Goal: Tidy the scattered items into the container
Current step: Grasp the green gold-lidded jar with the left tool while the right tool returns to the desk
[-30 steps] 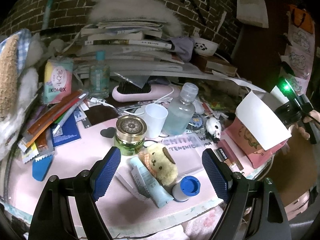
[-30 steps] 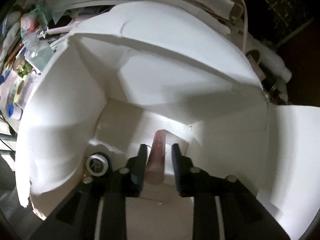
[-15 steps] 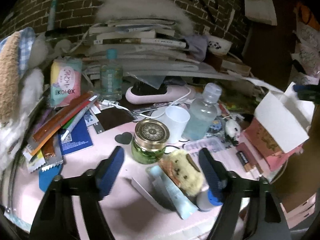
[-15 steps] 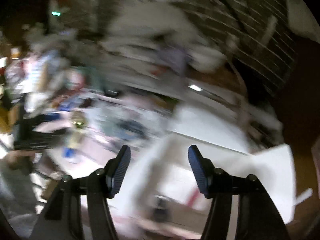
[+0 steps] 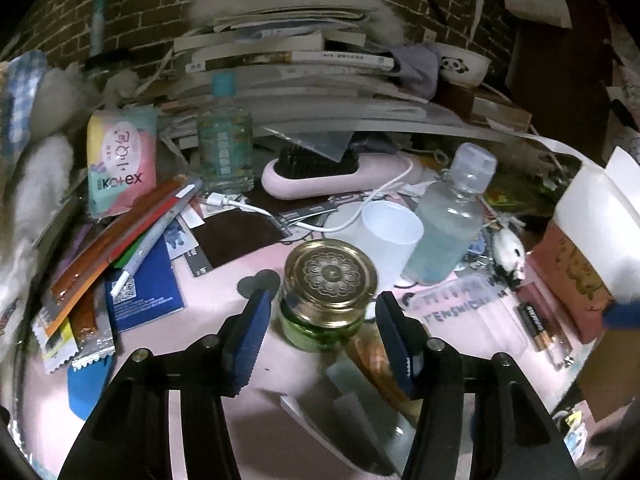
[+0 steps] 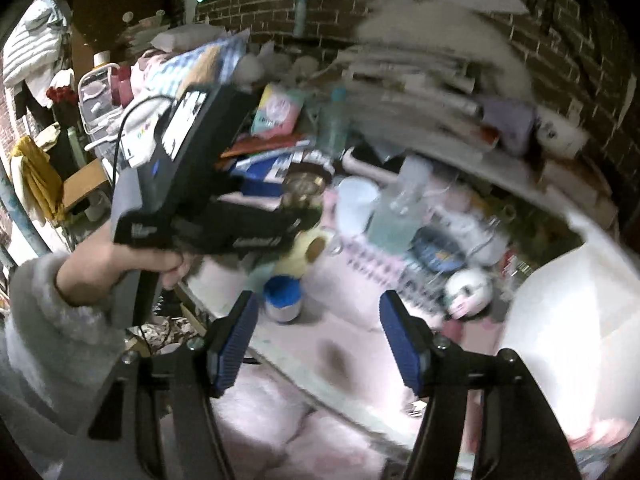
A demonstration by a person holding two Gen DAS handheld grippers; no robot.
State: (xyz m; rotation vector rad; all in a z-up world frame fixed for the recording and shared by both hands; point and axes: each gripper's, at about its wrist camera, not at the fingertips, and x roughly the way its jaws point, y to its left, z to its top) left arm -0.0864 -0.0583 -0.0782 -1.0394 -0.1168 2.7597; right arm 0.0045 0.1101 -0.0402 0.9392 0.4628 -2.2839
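Note:
A green glass jar with a gold lid (image 5: pixel 330 292) stands on the pink tabletop between the blue pads of my left gripper (image 5: pixel 322 336). The jaws are open, one pad close on each side of the jar. A yellow plush (image 5: pixel 370 354) and a pale tube (image 5: pixel 360 396) lie under the right finger. The container, a pink box with white flaps (image 5: pixel 592 240), stands at the right edge. In the blurred right wrist view my right gripper (image 6: pixel 318 344) is open and empty above the table's front edge, with the white box (image 6: pixel 560 320) to its right and a blue-capped pot (image 6: pixel 282 298) ahead.
A white cup (image 5: pixel 384 236), a clear bottle (image 5: pixel 448 232), a panda figure (image 5: pixel 508 256), a battery (image 5: pixel 534 326), a pink hairbrush (image 5: pixel 340 176), a blue booklet (image 5: pixel 144 284) and sachets crowd the table. Stacked books rise behind. A hand holds the left gripper's body (image 6: pixel 200 184).
My right gripper let go of the pink tube inside the box, came out open and swung towards the table. My left gripper moved forward and narrowed around the green jar.

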